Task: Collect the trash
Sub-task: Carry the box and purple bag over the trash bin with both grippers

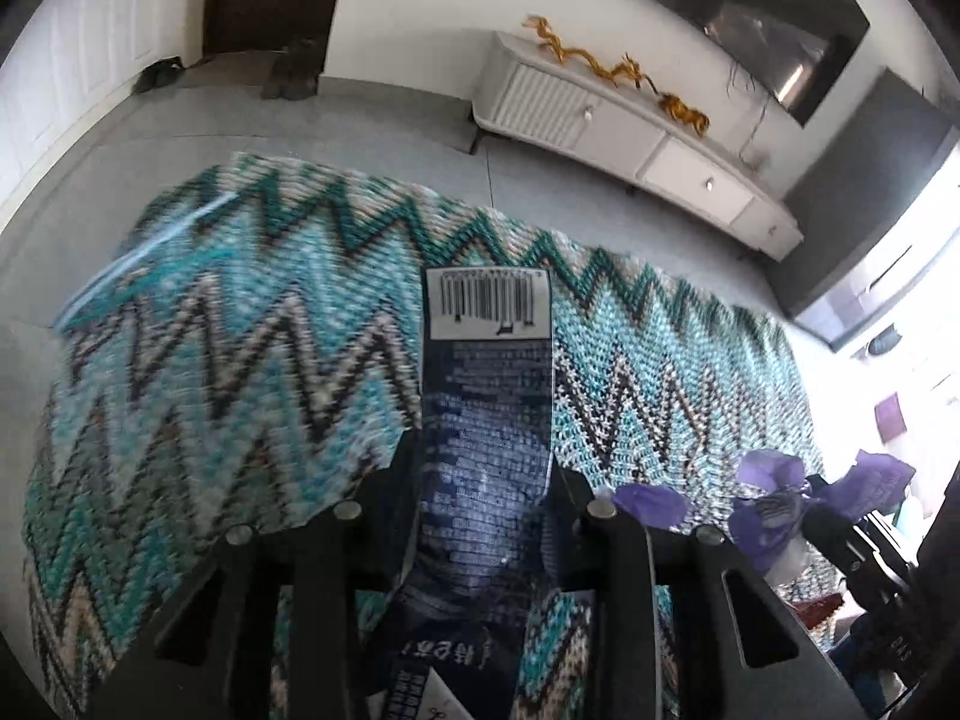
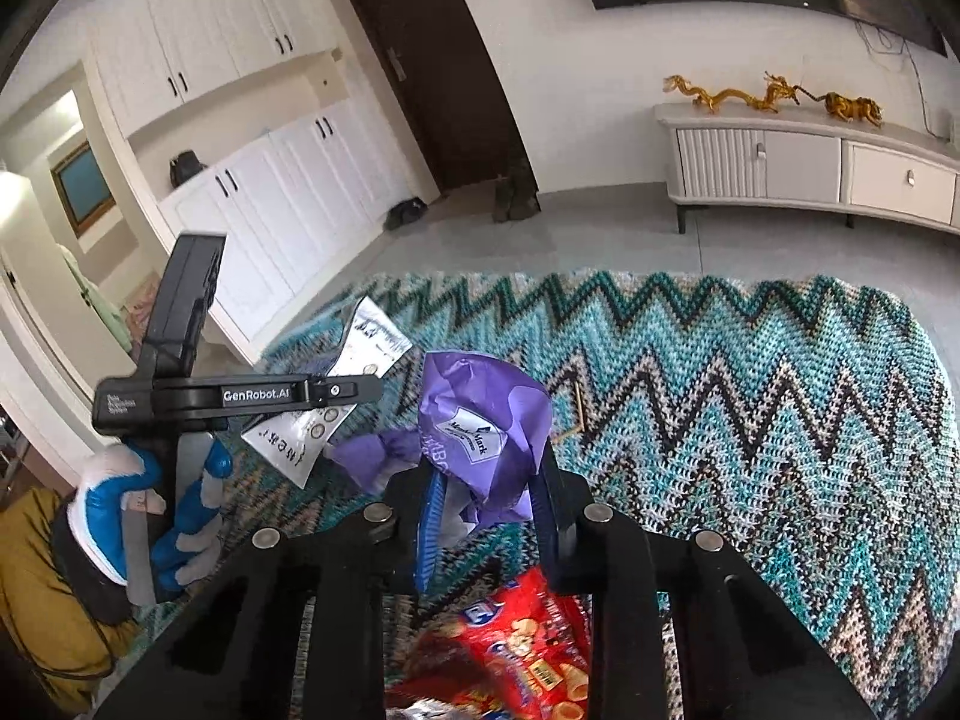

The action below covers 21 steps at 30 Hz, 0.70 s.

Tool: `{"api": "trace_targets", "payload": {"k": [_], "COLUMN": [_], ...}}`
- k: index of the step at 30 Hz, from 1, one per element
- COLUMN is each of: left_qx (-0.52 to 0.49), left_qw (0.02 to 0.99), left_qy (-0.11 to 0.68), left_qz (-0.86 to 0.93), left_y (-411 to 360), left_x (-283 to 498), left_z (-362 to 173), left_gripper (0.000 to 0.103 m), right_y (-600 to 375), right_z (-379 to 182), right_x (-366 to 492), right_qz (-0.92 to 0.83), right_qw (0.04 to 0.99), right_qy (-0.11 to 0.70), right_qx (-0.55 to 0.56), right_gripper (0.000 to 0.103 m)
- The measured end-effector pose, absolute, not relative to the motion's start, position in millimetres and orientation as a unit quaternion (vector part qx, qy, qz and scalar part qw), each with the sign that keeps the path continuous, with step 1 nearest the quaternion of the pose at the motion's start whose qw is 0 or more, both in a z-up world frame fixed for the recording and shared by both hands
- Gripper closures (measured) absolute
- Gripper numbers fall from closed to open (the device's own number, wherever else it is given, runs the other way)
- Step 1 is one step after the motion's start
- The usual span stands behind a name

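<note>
A dark blue wrapper [image 1: 489, 372] with a white barcode label stands up between the fingers of my left gripper [image 1: 486, 468], which is shut on it over the zigzag knitted cloth [image 1: 240, 330]. In the right wrist view that left gripper [image 2: 354, 390] shows from the side in a blue gloved hand [image 2: 150, 510], the wrapper's pale printed side [image 2: 336, 414] sticking out of it. My right gripper [image 2: 483, 480] is shut on a crumpled purple wrapper [image 2: 480, 420], also seen as purple wrapper [image 1: 774, 498] at the left view's right edge. A red snack packet [image 2: 516, 648] lies under the right gripper.
A short thin stick [image 2: 579, 414] lies on the zigzag cloth [image 2: 750, 390] just right of the purple wrapper. Beyond the cloth are grey floor, a white sideboard [image 2: 810, 168] with gold dragon figures, a dark door [image 2: 432, 60] and white cupboards [image 2: 270, 192].
</note>
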<state>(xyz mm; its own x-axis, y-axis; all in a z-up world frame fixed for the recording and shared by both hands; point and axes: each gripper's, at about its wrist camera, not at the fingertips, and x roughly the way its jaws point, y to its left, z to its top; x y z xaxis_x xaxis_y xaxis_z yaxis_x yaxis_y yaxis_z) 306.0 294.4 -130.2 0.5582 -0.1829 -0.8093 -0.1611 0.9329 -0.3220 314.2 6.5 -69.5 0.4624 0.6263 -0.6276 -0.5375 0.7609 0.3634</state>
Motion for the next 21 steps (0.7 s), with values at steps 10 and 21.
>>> {"api": "trace_targets", "payload": {"k": [10,21], "left_qx": [-0.178,-0.138], "left_qw": [0.884,0.908], "left_qy": [0.433,0.388], "left_qz": [-0.01,-0.08], "left_y": [301.2,215.7], "left_x": [220.5,178.7], "left_z": [-79.0,4.2], "left_gripper": [0.07,0.07], "right_y": [-30.0,-144.7], "right_z": [-8.5,28.2], "right_x": [259.2,202.6], "right_qz": [0.348,0.288], "right_qw": [0.871,0.907], "right_qy": [0.333,0.278], "right_qx": [0.09,0.13], "right_gripper": [0.077,0.077]}}
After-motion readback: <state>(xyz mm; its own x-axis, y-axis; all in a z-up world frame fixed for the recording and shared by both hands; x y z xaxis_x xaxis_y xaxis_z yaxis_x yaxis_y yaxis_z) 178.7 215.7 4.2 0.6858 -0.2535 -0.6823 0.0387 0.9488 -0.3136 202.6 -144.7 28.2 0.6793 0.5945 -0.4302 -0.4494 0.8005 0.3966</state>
